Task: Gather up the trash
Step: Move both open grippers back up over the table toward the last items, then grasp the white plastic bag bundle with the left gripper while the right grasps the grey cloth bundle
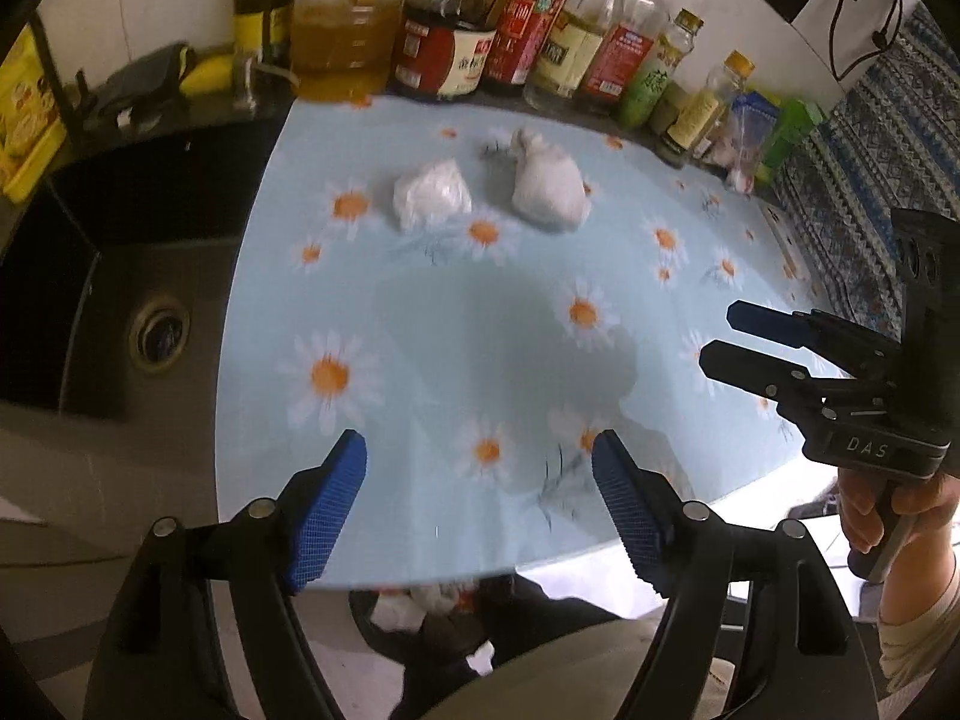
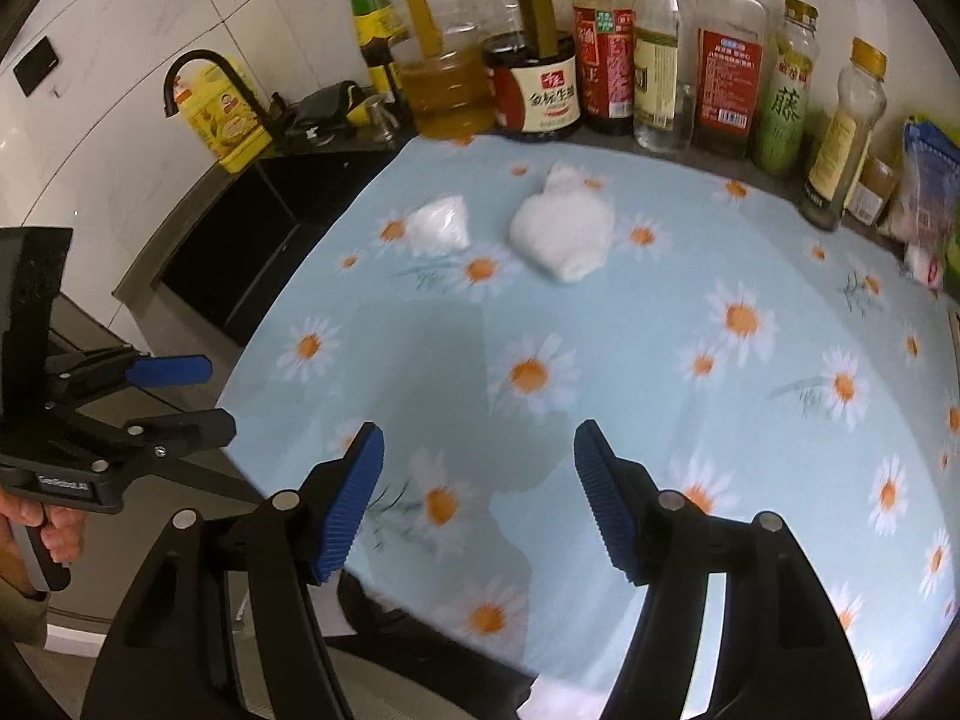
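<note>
Two crumpled white paper wads lie on the daisy-print tablecloth (image 1: 468,324) near its far side: a smaller wad (image 1: 431,192) (image 2: 438,222) on the left and a larger wad (image 1: 549,186) (image 2: 564,228) on the right. My left gripper (image 1: 480,441) hovers open over the cloth's near edge, well short of both wads, with nothing between its blue pads. My right gripper (image 2: 480,429) is also open and empty, at a similar distance. Each gripper shows in the other's view: the right gripper (image 1: 720,336) at the right edge, the left gripper (image 2: 219,393) at the left edge.
A row of oil and sauce bottles (image 1: 444,54) (image 2: 534,84) lines the back wall. A dark sink (image 1: 120,276) with a black faucet (image 2: 204,72) lies to the left. A black bin (image 1: 432,606) holding white scraps sits below the table's near edge. Patterned cloth (image 1: 870,180) hangs at the right.
</note>
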`<state>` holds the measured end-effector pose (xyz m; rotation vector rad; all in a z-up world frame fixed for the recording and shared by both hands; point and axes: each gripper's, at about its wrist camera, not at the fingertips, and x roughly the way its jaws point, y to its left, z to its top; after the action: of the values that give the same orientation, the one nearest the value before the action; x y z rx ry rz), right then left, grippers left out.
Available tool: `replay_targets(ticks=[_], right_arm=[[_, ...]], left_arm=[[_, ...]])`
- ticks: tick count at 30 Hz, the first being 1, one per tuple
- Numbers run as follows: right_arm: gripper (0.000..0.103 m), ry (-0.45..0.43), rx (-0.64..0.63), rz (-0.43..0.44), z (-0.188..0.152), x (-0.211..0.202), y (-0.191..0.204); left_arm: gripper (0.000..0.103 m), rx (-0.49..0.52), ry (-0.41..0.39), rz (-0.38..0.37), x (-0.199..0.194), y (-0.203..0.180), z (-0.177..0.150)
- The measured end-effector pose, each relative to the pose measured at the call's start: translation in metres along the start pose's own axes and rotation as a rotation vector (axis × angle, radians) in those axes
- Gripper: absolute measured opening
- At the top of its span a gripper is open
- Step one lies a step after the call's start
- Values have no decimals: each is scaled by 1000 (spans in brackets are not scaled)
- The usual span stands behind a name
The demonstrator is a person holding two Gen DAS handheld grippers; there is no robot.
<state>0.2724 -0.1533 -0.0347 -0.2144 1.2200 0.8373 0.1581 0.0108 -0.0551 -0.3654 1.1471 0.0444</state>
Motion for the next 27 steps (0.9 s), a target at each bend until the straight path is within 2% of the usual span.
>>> replay_targets(ticks=[8,10,11,22,27], right_arm=[[67,28,-25,53,40,32,-42],[78,25,-24,74,50,38,-51],[79,22,-21,86,57,42,-58],[79,63,-75,160,103,87,-84],[74,94,-110,177,114,105,-86]], left_arm=[[75,-49,37,76,35,2,48],[75,-73,44,91,45,4,59],[75,-87,46,97,49,6,63],[75,-172,93,146,100,13,112],[75,-200,106,164,114,18,127]])
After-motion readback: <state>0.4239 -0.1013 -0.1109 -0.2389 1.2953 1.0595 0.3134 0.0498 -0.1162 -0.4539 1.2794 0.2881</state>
